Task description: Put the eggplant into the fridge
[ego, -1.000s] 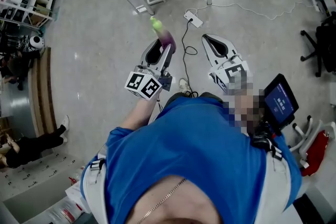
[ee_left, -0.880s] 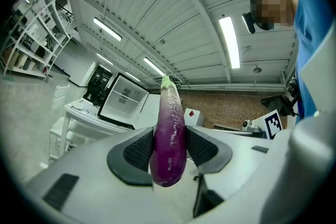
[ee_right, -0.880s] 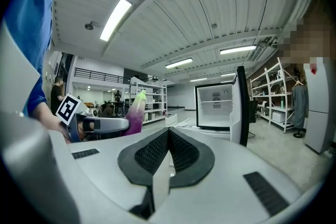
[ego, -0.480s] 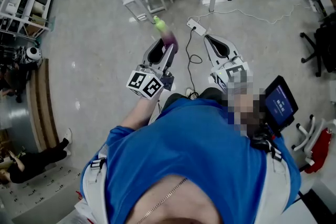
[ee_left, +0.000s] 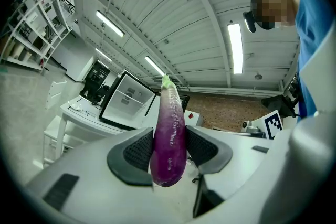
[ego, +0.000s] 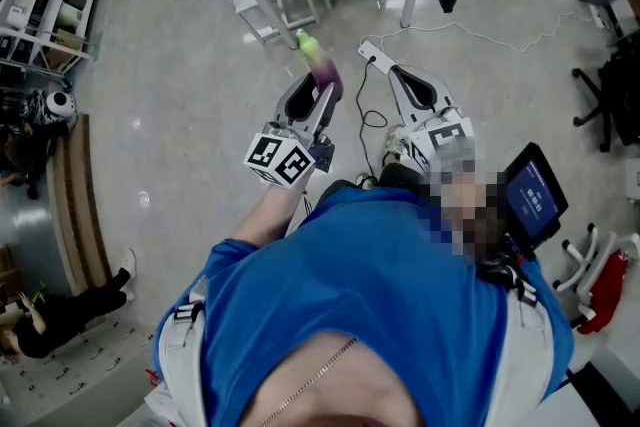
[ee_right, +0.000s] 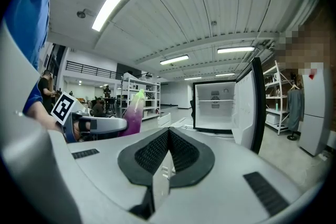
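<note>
Purple eggplant (ee_left: 169, 134) carried toward the open fridge (ee_right: 216, 106)

The left gripper (ee_left: 169, 150) clamps its pads on the eggplant's fat end, jaws wide for the girth, with the green stem pointing far ahead so it can go in first. The right gripper (ee_right: 169, 152) is fully closed on nothing, probably kept spare. The fridge stands far ahead with its door swung right.

Purple eggplant (ee_left: 168, 136), green-tipped, clamped in left claw (ee_left: 170, 150); fridge (ee_right: 215, 96) stands open.

Left gripper (ee_left: 169, 150) clamping a purple eggplant (ee_left: 169, 140) between both pads, green tip pointing up, open white fridge (ee_left: 127, 104) sitting behind on a table (ee_left: 79, 118)
</note>
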Tool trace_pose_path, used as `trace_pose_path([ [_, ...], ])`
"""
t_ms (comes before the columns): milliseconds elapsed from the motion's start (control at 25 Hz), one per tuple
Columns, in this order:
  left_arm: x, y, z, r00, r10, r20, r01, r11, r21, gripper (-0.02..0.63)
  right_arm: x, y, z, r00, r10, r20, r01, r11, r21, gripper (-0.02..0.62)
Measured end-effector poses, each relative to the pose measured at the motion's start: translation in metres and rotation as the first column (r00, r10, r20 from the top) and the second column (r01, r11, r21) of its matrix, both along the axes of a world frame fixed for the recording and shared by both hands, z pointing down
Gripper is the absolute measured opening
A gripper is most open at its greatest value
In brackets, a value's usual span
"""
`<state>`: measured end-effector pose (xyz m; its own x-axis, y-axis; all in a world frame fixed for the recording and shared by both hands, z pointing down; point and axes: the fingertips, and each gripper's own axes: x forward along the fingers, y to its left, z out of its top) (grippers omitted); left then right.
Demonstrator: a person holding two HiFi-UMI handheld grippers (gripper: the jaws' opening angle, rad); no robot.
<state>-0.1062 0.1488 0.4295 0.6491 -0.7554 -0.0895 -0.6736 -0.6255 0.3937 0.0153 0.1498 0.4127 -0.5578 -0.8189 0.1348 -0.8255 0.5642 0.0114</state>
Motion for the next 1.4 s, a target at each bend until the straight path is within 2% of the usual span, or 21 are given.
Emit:
trace_pose_path([
  [600, 0.027, -0.13, -0.006, 1.0, -0.026, 0.014, 0.026, 1.0, 0.01, 0.202, 0.025, -0.133, -0.004, 1.0, -0.006, -0.005, 0.006, 1.0, 0.017, 0.002],
  [800, 0.051, -0.195, -0.004, 0.998, -0.049, 0.026, 0.049, 0.999, -0.01, 0.202, 0.048, -0.199, -0.002, 1.0, -0.023, -0.013, 0.023, 1.0, 0.006, 0.002],
  [1160, 0.06, -0.21, -0.003, 0.998, -0.062, 0.033, 0.062, 0.998, 0.009, 0.202, 0.069, -0.22, 0.001, 0.999, 0.015, -0.05, -0.013, 0.999, 0.047, 0.002],
  [1400, 0.071, -0.247, -0.005, 0.997, -0.046, 0.063, 0.047, 0.999, -0.003, 0.202, 0.081, -0.251, -0.001, 0.998, 0.034, -0.044, -0.032, 0.999, 0.043, 0.002],
])
